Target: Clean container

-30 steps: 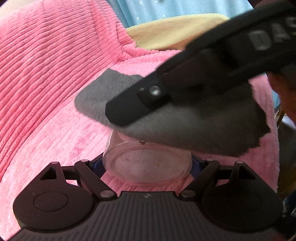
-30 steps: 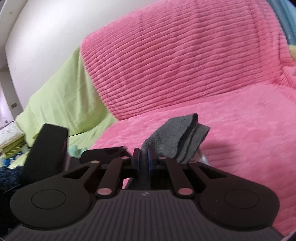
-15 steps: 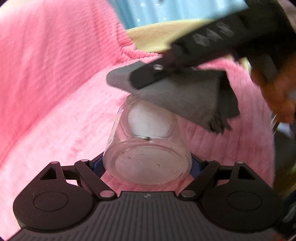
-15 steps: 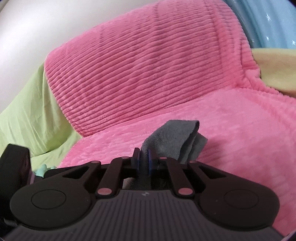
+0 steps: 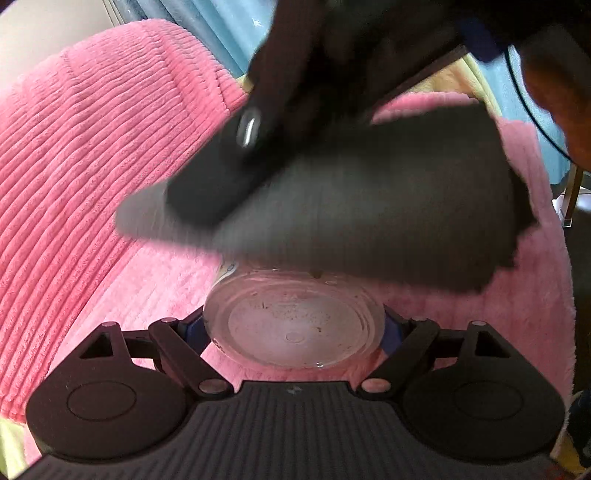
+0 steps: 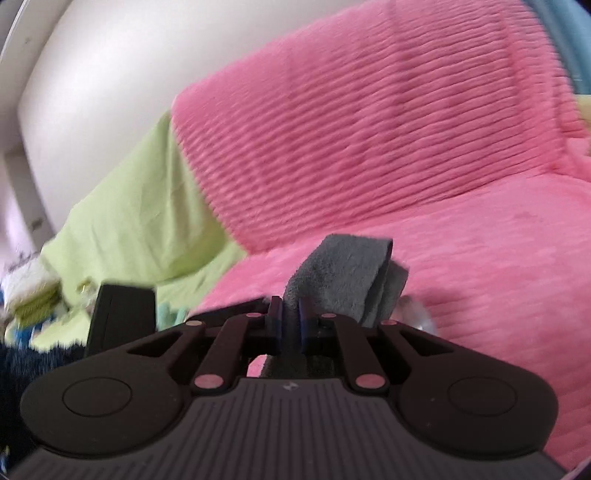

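The left claw (image 5: 294, 326) clamps a clear jar (image 5: 293, 325); above it, the right claw (image 6: 290, 325) pinches a grey cloth (image 6: 343, 280) over a pink blanket (image 5: 92, 166).

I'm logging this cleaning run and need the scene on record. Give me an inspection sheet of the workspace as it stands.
Surface: pink ribbed blanket draped over a sofa.
Job's things: clear container, base toward the camera, brown specks on it; grey cloth covers its far end.
Clutter: green sheet beside the blanket; small items at the far left, too blurred to name.
Grippers: left gripper shut on the container; right gripper shut on the cloth.
Cables: thin dark cable at upper right.
Surroundings: white wall; blue curtain.
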The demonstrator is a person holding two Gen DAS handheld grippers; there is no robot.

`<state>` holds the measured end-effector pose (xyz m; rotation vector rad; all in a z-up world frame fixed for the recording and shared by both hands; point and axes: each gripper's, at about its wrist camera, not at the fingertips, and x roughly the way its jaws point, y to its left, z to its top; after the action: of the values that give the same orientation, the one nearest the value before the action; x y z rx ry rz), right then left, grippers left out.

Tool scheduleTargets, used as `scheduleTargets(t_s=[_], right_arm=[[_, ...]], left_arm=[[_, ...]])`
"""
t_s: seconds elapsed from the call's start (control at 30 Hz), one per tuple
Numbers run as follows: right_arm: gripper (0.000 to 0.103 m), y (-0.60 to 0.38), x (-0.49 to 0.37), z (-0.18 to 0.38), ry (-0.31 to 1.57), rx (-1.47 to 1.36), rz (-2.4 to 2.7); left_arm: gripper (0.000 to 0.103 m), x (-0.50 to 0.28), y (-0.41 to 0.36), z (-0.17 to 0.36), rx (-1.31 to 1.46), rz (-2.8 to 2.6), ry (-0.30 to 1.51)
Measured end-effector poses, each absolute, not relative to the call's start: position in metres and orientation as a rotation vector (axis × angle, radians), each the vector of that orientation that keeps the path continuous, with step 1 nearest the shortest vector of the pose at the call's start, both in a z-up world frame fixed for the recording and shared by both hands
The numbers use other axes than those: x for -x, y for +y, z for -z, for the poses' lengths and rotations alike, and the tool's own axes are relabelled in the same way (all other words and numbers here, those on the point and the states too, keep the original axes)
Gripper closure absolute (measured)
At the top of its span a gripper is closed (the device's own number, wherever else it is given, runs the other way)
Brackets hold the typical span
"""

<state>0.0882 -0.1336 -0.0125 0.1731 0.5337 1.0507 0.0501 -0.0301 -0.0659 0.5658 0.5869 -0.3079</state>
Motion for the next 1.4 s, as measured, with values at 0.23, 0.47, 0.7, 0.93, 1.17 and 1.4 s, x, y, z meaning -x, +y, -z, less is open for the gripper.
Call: scheduleTargets(t_s=[0.23,0.47,0.7,0.93,1.17,1.4], right_arm=[[0.098,-0.127,-0.096,0.024,0.536,-0.168,-1.042],[0.099,-0.135,-0.112,0.029,0.508,-0.201,-0.914],[0.098,-0.148,-0.121,0.029,0.498,-0.225,-0.816],[0.098,-0.157,-0.119,0.027,0.525,-0.247,-0.809],[0.095,-0.172,-0.109,0.023,0.526,-0.302,-0.91],[0.096,-0.138,-0.093,0.022,0.548,-0.179,-1.091]], left_arm=[[0.018,-0.053,-0.024,0.07,-0.537,0.318,0.615],[0.018,-0.052,-0.019,0.072,-0.534,0.326,0.612],[0.017,-0.05,-0.016,0.074,-0.535,0.337,0.597],[0.017,-0.069,0.018,0.07,-0.201,0.441,0.704],[0.018,-0.04,-0.003,0.086,-0.56,0.357,0.563],[0.018,-0.049,-0.008,0.088,-0.556,0.343,0.582]])
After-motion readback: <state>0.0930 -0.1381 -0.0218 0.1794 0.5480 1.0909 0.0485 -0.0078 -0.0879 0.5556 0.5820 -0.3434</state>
